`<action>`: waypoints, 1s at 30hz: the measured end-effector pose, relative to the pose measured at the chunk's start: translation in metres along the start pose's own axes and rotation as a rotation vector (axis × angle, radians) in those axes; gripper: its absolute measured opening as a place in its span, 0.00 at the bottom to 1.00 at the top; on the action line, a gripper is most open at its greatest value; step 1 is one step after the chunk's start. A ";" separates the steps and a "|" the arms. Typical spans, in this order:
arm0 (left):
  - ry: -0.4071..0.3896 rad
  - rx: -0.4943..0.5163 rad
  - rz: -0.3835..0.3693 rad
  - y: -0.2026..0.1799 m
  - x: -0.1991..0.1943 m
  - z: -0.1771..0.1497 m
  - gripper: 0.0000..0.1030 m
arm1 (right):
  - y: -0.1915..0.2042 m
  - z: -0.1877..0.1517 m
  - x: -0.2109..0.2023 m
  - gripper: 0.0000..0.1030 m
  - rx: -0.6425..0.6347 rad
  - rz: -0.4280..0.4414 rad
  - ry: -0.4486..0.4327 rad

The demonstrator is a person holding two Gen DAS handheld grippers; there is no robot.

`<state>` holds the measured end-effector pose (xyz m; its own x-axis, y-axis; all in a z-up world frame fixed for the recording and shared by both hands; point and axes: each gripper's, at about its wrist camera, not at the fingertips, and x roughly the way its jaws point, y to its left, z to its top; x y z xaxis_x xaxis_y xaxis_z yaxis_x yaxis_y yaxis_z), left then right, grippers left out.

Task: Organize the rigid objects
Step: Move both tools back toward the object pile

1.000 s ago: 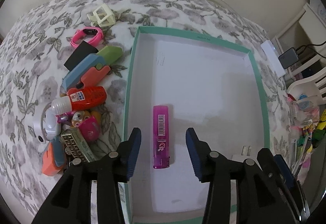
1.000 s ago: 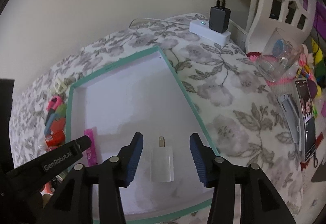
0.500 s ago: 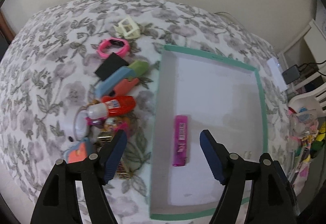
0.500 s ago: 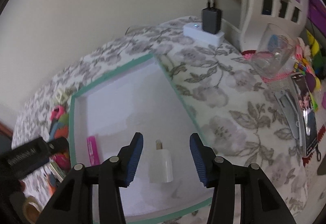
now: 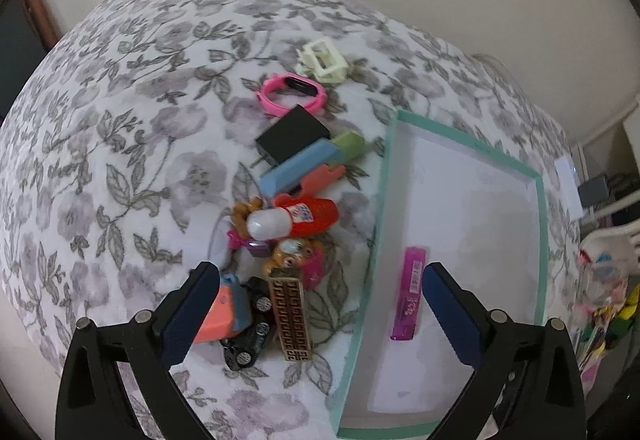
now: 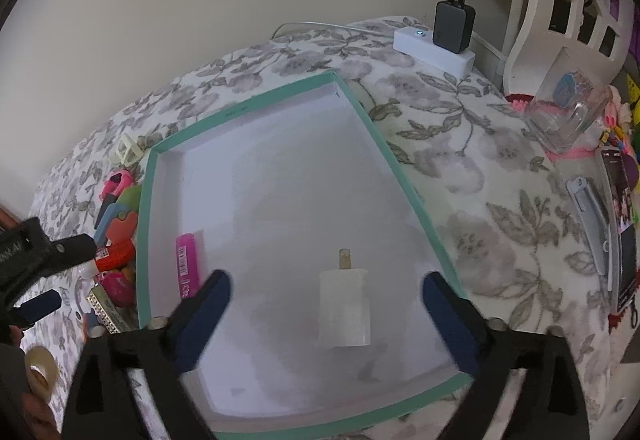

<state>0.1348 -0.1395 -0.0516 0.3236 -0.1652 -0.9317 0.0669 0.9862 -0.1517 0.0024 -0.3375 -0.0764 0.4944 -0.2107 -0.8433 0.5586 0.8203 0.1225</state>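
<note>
Rigid objects stand in two groups about the green-rimmed tray (image 5: 541, 240): two inside it, the rest heaped on the floral cloth (image 5: 120, 159) off its left wall.

Nearest me, my right gripper (image 6: 326, 314) hangs over the tray's near end. Its jaws have just been opening and now stand wide; the white charger plug (image 6: 345, 307) lies flat on the tray floor between them, touched by neither pad, prong pointing to the far wall. The pink highlighter (image 6: 187, 264) lies by the tray's left wall, lengthwise.

My left gripper (image 5: 318, 304) has likewise just been opening and grips nothing. It straddles the tray's left wall: right finger over the highlighter, left finger over the near end of the heap.

In that heap, just outside the tray's left wall, nearest first: a gold patterned block (image 5: 291, 314) beside a black toy car (image 5: 250, 336) and an orange-and-blue piece (image 5: 224, 314); then a small doll figure (image 5: 290, 254); a red bottle with white cap (image 5: 296, 217); blue, orange and green blocks (image 5: 304, 163); a black adapter (image 5: 292, 135); a pink wristband (image 5: 292, 95); farthest, a cream hair claw (image 5: 322, 61).

Beyond the tray's far right corner, a white power strip (image 6: 434, 47) carries a black charger (image 6: 454, 25).
</note>
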 end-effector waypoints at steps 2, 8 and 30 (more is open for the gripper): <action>-0.007 -0.019 0.001 0.007 -0.001 0.002 0.98 | 0.003 0.000 -0.001 1.00 -0.008 0.001 -0.004; -0.013 -0.082 -0.008 0.029 -0.003 0.009 0.98 | 0.011 0.002 -0.006 1.00 -0.029 0.023 -0.013; -0.097 -0.061 0.111 0.094 -0.042 0.031 0.99 | 0.084 0.033 -0.058 1.00 -0.064 0.133 -0.114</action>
<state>0.1563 -0.0402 -0.0163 0.4158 -0.0527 -0.9079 -0.0306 0.9969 -0.0719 0.0424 -0.2740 -0.0001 0.6354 -0.1542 -0.7567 0.4417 0.8763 0.1923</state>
